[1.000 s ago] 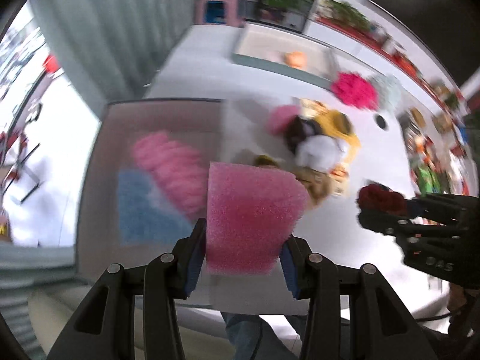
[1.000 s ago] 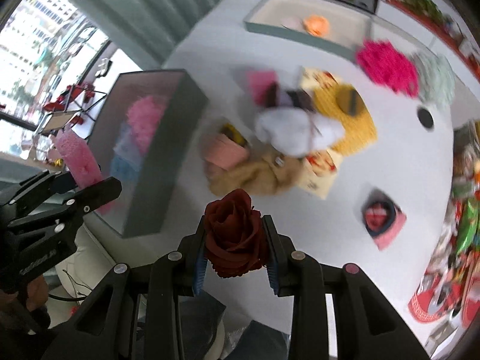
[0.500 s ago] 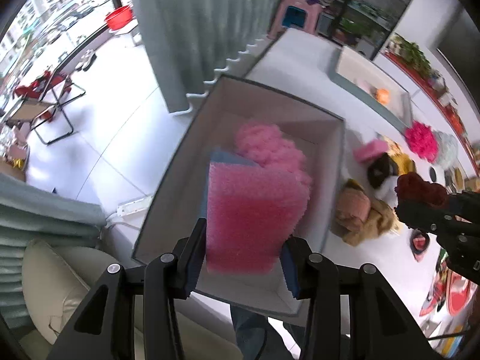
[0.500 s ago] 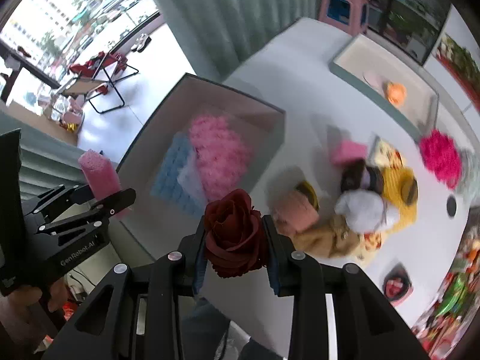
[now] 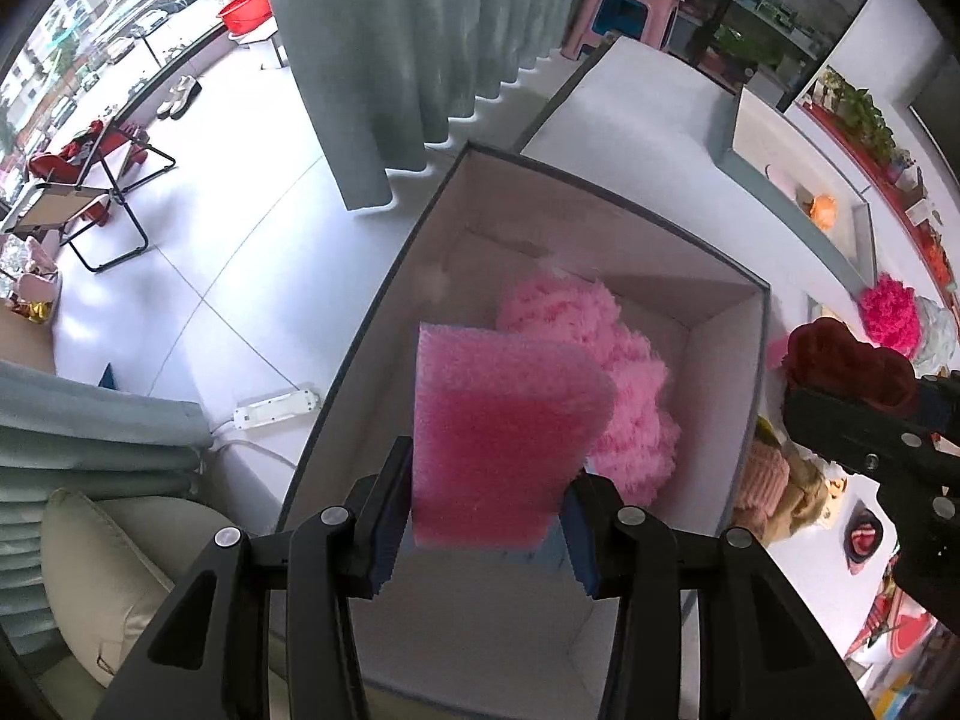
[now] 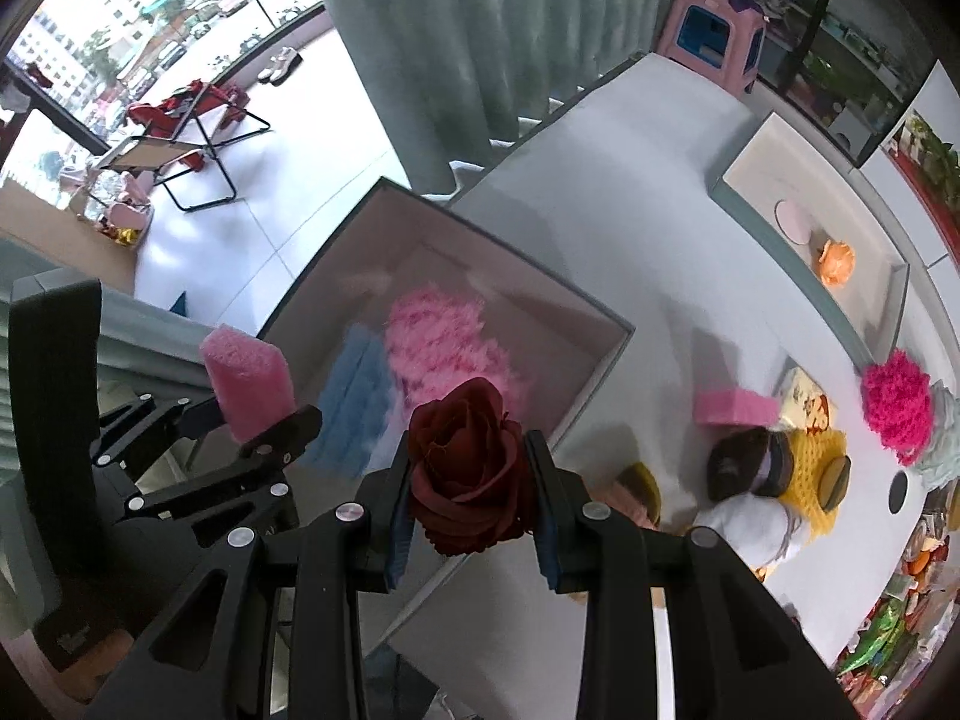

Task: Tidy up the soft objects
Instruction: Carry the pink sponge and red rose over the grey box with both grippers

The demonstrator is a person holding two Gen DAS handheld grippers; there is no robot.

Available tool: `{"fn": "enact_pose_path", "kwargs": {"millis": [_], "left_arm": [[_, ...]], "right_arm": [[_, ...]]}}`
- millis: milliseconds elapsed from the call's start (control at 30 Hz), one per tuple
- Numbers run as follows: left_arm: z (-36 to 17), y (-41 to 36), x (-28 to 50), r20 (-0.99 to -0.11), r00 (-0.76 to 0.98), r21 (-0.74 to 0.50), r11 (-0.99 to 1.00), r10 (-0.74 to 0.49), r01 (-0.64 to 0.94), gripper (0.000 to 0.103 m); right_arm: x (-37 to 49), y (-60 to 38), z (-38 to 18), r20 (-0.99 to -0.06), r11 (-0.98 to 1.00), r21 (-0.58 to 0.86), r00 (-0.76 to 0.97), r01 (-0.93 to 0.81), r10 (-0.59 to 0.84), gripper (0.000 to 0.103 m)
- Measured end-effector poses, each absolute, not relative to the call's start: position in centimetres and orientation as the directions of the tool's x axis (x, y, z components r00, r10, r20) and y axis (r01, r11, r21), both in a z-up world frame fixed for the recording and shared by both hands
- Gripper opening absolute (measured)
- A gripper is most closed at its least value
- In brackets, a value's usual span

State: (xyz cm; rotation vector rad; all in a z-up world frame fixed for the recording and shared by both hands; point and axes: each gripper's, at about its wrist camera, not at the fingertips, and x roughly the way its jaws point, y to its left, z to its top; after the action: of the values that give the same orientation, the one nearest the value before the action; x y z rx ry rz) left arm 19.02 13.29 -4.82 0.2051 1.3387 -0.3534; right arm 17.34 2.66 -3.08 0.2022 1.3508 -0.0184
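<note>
Left wrist view: the left hand-held gripper (image 5: 486, 516), clamped on a pink foam sponge (image 5: 504, 432), has moved from above the table to above the open grey box (image 5: 384, 300), so dropping looks near. The right hand-held gripper (image 6: 474, 510) grips a dark red fabric rose (image 6: 465, 468) beside the box. Inside lies a fluffy pink pompom (image 5: 618, 372).

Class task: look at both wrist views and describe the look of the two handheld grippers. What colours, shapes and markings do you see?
Both the left gripper and right gripper are matte black, with angular linkage arms, silver round rivets and blue ridged pads. The left's body carries faint pale lettering, unreadable here.
</note>
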Motion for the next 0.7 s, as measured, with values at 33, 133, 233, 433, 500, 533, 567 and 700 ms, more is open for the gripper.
{"fn": "enact_pose_path", "kwargs": {"millis": [33,133,233,433,500,533,567,700], "left_arm": [[-5.1,13.1,19.3,-0.974,0.188,-0.051,0.929,-0.128,0.368,0.046],[-5.5,12.8,19.8,-0.975,0.183,-0.050,0.926,-0.126,0.375,0.046],[-5.8,12.6,20.3,-0.976,0.182,-0.041,0.923,-0.119,0.382,0.046],[-6.5,12.3,21.3,-0.979,0.171,-0.036,0.923,-0.109,0.383,0.046],[-6.6,12.2,21.5,-0.979,0.174,-0.030,0.920,-0.106,0.390,0.046],[-6.6,12.1,21.6,-0.979,0.173,-0.029,0.919,-0.105,0.392,0.046],[-6.7,12.0,21.7,-0.980,0.170,-0.032,0.919,-0.107,0.392,0.046],[-7.0,11.6,22.0,-0.981,0.164,-0.035,0.917,-0.108,0.397,0.046]], "right_arm": [[17.7,2.5,-3.4,-0.972,0.982,0.130,0.215,0.140,0.098,0.036],[18.4,2.1,-3.9,-0.974,0.978,0.130,0.206,0.164,0.095,0.035],[19.0,1.9,-4.4,-0.976,0.975,0.127,0.196,0.182,0.091,0.035],[20.2,1.9,-5.4,-0.980,0.974,0.119,0.179,0.195,0.084,0.035],[20.5,2.0,-5.8,-0.982,0.974,0.114,0.173,0.197,0.080,0.035],[20.6,2.0,-6.0,-0.982,0.974,0.113,0.170,0.198,0.079,0.035],[20.8,2.0,-6.1,-0.983,0.973,0.113,0.167,0.201,0.079,0.035],[21.1,1.9,-6.6,-0.985,0.972,0.107,0.155,0.208,0.075,0.035]]}}
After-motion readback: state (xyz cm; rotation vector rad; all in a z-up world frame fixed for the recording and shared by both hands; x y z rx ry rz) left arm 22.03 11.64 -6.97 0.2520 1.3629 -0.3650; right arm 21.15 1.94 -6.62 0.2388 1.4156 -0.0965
